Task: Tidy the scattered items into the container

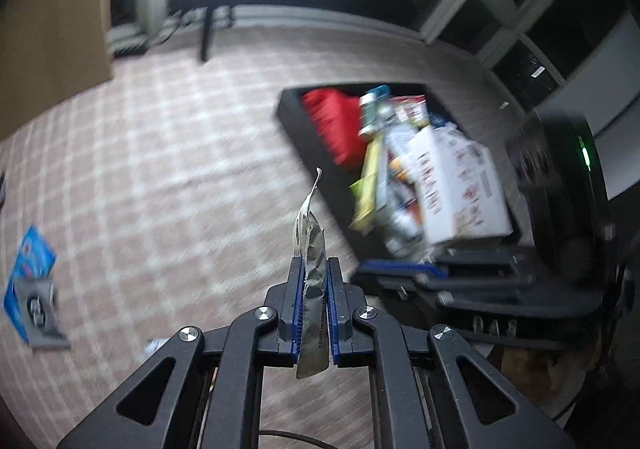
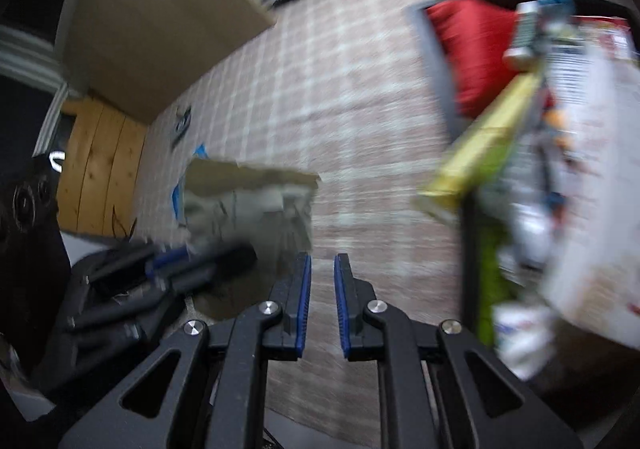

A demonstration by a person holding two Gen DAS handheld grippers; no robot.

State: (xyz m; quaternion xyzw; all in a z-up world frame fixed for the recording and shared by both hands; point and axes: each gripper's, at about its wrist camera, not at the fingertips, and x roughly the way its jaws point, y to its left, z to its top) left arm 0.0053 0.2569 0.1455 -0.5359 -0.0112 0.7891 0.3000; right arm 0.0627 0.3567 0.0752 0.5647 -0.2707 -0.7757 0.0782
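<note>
My left gripper (image 1: pixel 316 265) is shut on a flat, crumpled grey packet (image 1: pixel 311 249), which stands edge-on between the blue pads above the checked carpet. From the right wrist view the same packet (image 2: pixel 248 201) shows broadside at the left, with the left gripper's fingers (image 2: pixel 180 261) under it. The black container (image 1: pixel 296 129) lies to the right, filled with a red bag (image 1: pixel 336 125), a bottle, a yellow-green pack and a white box (image 1: pixel 456 185). My right gripper (image 2: pixel 322 261) has its jaws drawn close with nothing between them, just left of the container's rim (image 2: pixel 436 61).
A blue packet with a grey card (image 1: pixel 30 281) lies on the carpet at the far left. A tan board (image 2: pixel 160 21) leans at the back left, with wooden planks (image 2: pixel 100 169) below it. Dark windows and a black table leg (image 1: pixel 206 33) line the far wall.
</note>
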